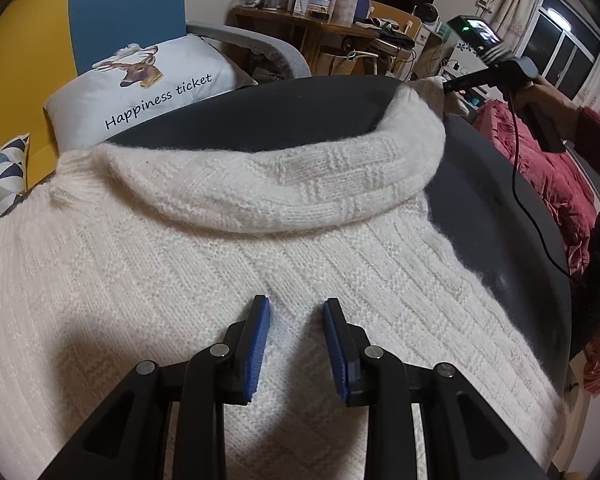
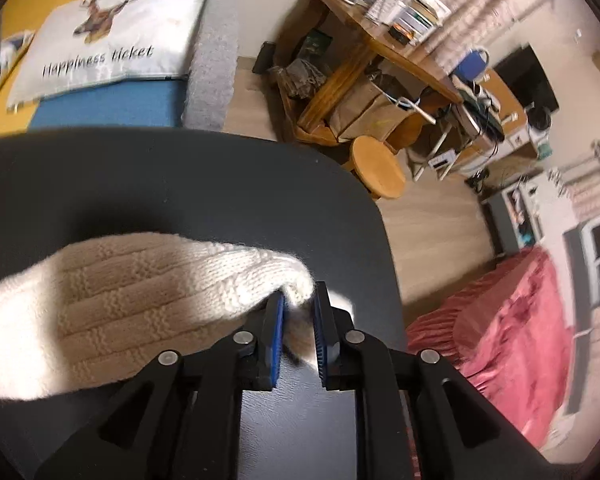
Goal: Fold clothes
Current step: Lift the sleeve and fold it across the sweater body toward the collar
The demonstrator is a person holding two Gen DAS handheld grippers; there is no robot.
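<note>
A cream knitted sweater (image 1: pixel 228 248) lies on a black table (image 1: pixel 284 116), with one sleeve (image 1: pixel 340 176) folded across its upper part. My left gripper (image 1: pixel 297 307) hovers open and empty just above the sweater's body. My right gripper (image 2: pixel 299 298) is shut on the sleeve's cuff (image 2: pixel 296 280) and holds it a little above the table near the right edge. The right gripper also shows in the left wrist view (image 1: pixel 448 87), gripping the cuff at the far right.
A white deer cushion (image 1: pixel 140 84) lies on a blue and yellow sofa behind the table. A cluttered wooden desk (image 2: pixel 380 44) and a round stool (image 2: pixel 378 166) stand beyond. A red blanket (image 2: pixel 508 328) lies to the right. The table's rounded corner (image 2: pixel 364 200) is close.
</note>
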